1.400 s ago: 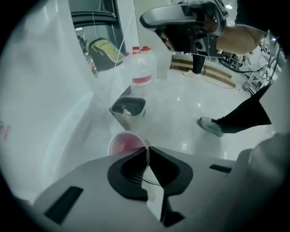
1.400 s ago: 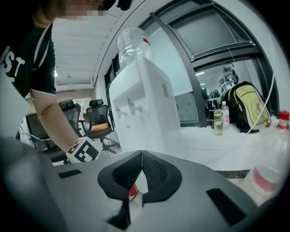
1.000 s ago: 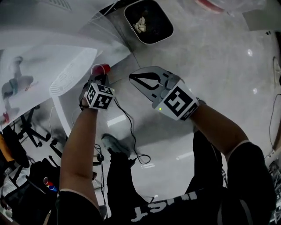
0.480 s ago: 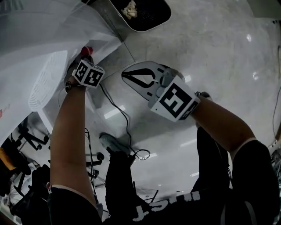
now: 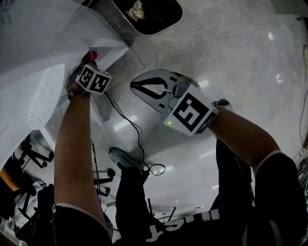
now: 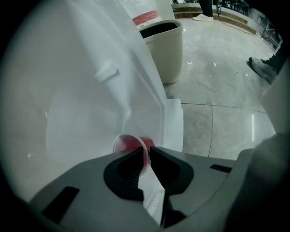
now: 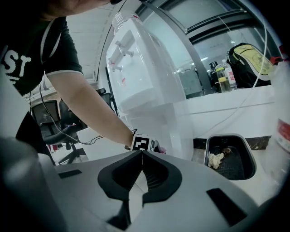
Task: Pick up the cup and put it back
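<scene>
At the front of the white water dispenser (image 6: pixel 81 90), the left gripper (image 6: pixel 147 152) holds the red cup (image 6: pixel 131 146). Its 2 jaws are nearly together, pinching the cup's thin wall at the pale rim, 1 jaw inside the mouth and 1 outside. The cup is tipped, with its open mouth turned toward the left of the left gripper view, and it sits close against the dispenser's white panel, just beside a white ledge (image 6: pixel 174 122). Whether the cup rests on anything cannot be told.

From the head view, only a sliver of red shows beyond the left gripper's marker cube (image 5: pixel 93 79), pressed up to the dispenser. The right gripper (image 5: pixel 134 85) hangs apart from it over the pale tiled floor (image 5: pixel 231 57), pointing toward the dispenser's base. Its jaws are closed tip to tip with nothing between them, as the right gripper view shows.

A waste bin (image 5: pixel 149 12) with a dark inside and crumpled paper in it stands on the floor beside the dispenser. A black cable (image 5: pixel 137 139) trails down from the left gripper toward the person's shoe (image 5: pixel 126 158).
</scene>
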A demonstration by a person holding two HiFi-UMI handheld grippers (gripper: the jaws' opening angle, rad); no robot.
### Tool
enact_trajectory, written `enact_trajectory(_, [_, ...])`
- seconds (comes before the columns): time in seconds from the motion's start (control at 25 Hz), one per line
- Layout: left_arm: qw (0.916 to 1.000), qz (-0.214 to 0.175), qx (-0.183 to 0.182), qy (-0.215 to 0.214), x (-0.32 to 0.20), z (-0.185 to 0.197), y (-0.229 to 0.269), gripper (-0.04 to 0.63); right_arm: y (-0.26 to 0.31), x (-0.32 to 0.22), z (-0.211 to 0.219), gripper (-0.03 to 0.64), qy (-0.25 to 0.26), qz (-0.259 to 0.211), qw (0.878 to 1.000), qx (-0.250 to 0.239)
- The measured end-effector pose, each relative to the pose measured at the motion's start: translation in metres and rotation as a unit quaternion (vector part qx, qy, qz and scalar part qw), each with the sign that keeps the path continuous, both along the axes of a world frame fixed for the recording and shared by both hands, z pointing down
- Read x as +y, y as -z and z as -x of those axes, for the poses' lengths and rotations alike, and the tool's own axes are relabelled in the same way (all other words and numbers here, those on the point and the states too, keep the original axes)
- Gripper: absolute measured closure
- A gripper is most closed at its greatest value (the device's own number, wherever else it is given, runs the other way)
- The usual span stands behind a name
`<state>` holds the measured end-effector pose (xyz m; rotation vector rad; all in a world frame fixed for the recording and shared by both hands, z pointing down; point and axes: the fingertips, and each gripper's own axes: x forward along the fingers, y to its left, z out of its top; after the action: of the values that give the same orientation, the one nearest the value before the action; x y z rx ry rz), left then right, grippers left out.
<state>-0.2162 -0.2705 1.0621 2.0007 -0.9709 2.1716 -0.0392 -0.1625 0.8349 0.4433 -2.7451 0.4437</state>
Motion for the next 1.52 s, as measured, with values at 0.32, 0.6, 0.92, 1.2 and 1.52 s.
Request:
enact_trajectory(0.32, [0.9997, -0.02, 0.001, 0.012, -0.003, -0.001, 0.005, 0.383, 0.003, -0.001, 0.001, 0.583, -0.001, -0.003, 1.0, -0.005])
enact_trajectory(0.6, [0.9936, -0.108, 0.033, 0.008, -0.003, -0.017, 0.053, 0.315, 0.022, 0.007, 0.0, 0.583, -0.01, -0.01, 1.0, -0.008])
enact_trajectory(0.92, [0.9848, -0.091, 0.138, 0.052, 0.074, -0.053, 0.112, 0.316, 0.073, 0.036, 0.0, 0.584, -0.014, -0.005, 1.0, 0.016])
enact_trajectory(1.2, [0.9428, -0.041, 0.319, 0.087, 0.205, -0.109, 0.228, 0.382, 0.179, 0.052, 0.005, 0.584, -0.012, 0.012, 1.0, 0.019])
enact_trajectory(1.52, [0.8726, -0.072, 0.443, 0.192, 0.3, -0.095, 0.467, 0.484, 0.326, 0.121, 0.018, 0.584, -0.006, 0.067, 0.997, 0.03])
